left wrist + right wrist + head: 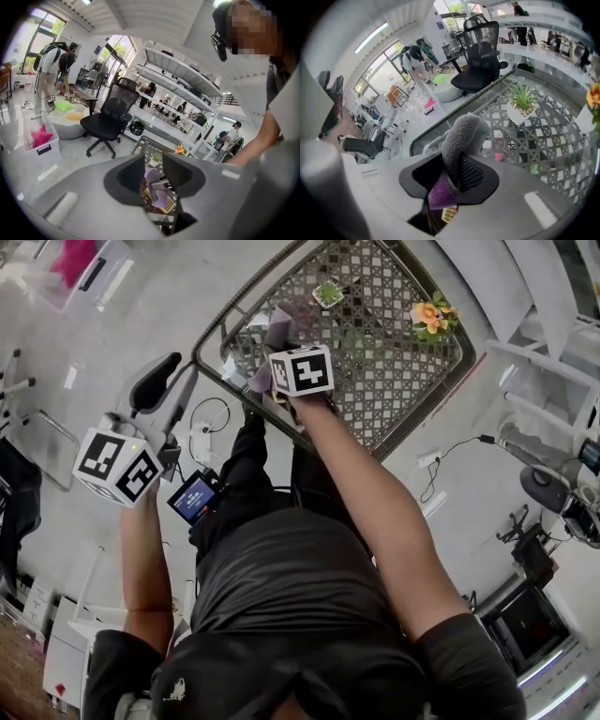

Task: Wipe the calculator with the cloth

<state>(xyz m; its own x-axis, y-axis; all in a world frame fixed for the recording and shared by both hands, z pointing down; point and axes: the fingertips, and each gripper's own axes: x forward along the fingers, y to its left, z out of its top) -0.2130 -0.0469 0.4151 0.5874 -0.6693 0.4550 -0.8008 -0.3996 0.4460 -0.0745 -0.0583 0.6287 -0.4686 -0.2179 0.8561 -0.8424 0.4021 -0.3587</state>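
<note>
My right gripper (452, 176) is shut on a grey-and-purple cloth (461, 136) that stands up out of its jaws. In the head view the cloth (277, 332) hangs over the near left corner of the lattice glass table (394, 362). A yellowish calculator (449, 214) shows just under those jaws. My left gripper (153, 173) hangs lower and to the left, off the table, with its jaws open and nothing between them. Through their gap I see the cloth (161, 199) on the calculator (168, 205).
A small potted plant (328, 293) and a bunch of orange flowers (431, 317) stand on the table's far side. A black office chair (105, 124) is on the floor to the left. People stand farther off by shelves.
</note>
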